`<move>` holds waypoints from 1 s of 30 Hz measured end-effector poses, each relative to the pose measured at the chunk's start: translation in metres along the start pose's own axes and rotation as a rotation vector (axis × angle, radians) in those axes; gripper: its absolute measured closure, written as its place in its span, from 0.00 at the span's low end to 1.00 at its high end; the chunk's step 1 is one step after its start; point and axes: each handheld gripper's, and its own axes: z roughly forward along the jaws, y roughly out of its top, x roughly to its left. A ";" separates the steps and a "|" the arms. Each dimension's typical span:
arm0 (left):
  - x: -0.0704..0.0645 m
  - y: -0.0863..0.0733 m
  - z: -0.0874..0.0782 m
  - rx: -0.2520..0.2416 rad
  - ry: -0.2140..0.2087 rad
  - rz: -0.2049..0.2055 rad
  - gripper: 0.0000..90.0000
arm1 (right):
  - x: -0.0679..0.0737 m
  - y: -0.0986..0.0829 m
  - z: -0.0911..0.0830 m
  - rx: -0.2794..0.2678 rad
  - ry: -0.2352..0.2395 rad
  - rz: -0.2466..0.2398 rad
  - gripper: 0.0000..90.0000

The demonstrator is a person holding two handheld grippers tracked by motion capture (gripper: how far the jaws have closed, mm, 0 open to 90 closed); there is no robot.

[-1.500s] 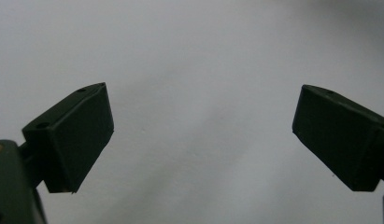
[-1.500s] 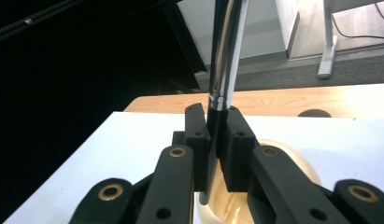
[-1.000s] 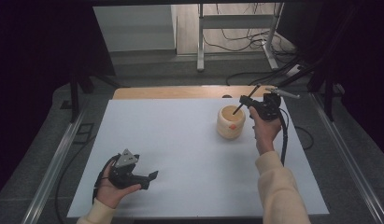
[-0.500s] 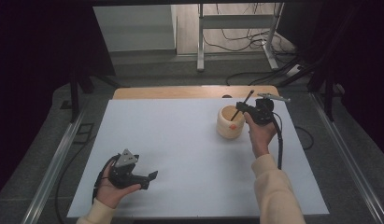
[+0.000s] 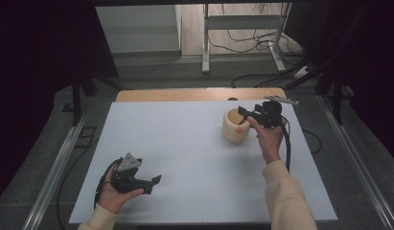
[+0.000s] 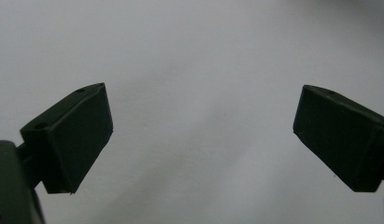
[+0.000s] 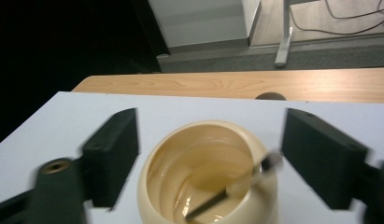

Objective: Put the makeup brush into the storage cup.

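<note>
A round cream-coloured plastic pot stands upright on the white table sheet, toward its far right part, a little in from the strip of bare light wood that runs along the far edge. In the right gripper view the pot has its mouth open upward, and a thin dark stick with a pale tip lies slanted inside it, its upper end leaning on the right side of the rim.

The right gripper hangs just above the pot's right rim, its jaws spread wide and holding nothing; in its own view they stand either side of the pot, apart from the wall on both sides.

The left gripper lies low near the sheet's near edge, well apart from the pot and to its near left, jaws wide open and empty over bare white surface.

Between that gripper and the pot the sheet is bare and open. Right of the pot a narrower band of sheet runs to the right edge.
</note>
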 end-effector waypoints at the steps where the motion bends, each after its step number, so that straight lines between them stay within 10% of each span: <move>1: 0.000 0.000 0.000 0.002 -0.001 0.002 0.06 | 0.001 0.001 -0.002 -0.004 -0.002 -0.005 0.17; 30: 0.000 -0.003 -0.006 -0.015 0.033 -0.017 0.04 | 0.028 -0.017 -0.038 0.022 0.095 -0.175 0.10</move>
